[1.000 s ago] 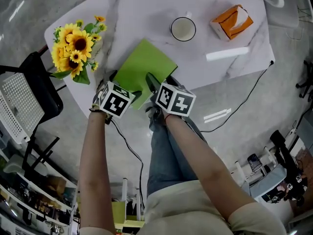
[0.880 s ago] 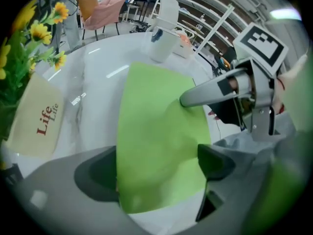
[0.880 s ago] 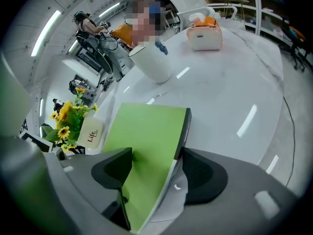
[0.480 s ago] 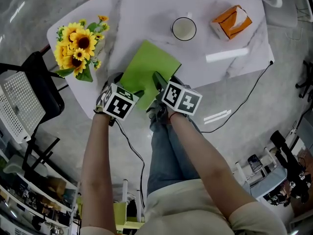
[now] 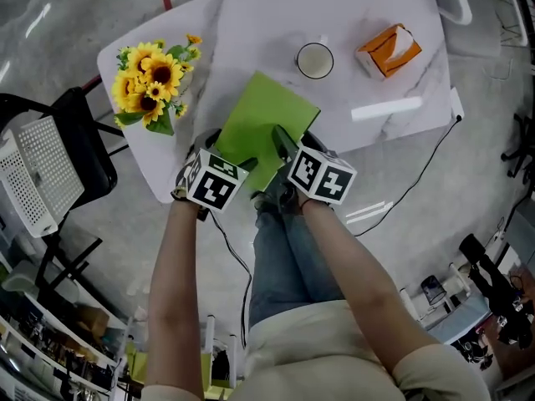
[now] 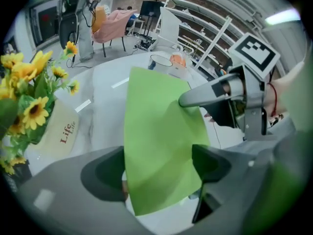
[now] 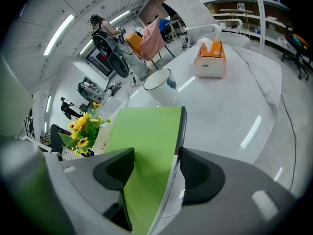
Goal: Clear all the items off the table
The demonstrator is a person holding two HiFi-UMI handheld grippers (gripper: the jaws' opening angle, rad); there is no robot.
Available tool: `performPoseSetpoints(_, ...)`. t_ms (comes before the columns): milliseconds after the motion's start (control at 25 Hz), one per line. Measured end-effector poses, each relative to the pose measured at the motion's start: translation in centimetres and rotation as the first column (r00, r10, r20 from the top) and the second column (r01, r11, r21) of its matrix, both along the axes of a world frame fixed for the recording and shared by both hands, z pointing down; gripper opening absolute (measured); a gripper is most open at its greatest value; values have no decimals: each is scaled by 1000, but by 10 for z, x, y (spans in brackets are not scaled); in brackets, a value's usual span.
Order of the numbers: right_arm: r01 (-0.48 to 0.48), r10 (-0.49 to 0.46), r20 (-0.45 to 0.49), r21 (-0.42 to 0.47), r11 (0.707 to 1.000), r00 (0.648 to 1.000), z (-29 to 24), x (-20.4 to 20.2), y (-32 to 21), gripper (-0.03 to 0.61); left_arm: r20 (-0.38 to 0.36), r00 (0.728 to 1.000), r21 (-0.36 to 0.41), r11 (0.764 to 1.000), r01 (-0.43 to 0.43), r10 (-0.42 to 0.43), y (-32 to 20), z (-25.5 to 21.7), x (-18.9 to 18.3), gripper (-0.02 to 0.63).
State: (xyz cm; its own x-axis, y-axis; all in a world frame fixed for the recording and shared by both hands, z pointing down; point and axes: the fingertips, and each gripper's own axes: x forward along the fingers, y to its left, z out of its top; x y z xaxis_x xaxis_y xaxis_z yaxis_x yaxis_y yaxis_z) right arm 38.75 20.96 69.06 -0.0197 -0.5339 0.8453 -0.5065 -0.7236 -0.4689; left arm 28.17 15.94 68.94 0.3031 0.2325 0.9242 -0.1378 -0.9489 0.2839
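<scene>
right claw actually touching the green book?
Touching. Right gripper view: the right claw, its jaws having just been closing, presses both faces of the green book between them.

Desk (image 5: 251,23) layout: flower vase (image 5: 150,86) at left; notebook (image 5: 263,124) centre, at near edge (left claw (image 6: 161,173), right claw (image 7: 154,168) on its near end); mug (image 5: 315,60) behind notebook; tissue box (image 5: 387,51) right of mug.

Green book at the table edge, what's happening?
A person grips the green book with both grippers at the white table's near edge. The right gripper has just been closing, the book between its jaws; the left gripper has the cover between its jaws. Sunflowers, mug and tissue box sit on the table.
</scene>
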Motion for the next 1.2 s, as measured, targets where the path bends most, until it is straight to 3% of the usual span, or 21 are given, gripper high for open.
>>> performPoseSetpoints(760,135,-130,-60,83,987,990,-121,-2,-17,288,-67,986,59,986,158,-154,0,-118,-11,416)
performPoseSetpoints(1200,240,-225,-113,133,962,968,-184,0,-36,278,-133,938,71,941,332,-321,1,-174,-17,408)
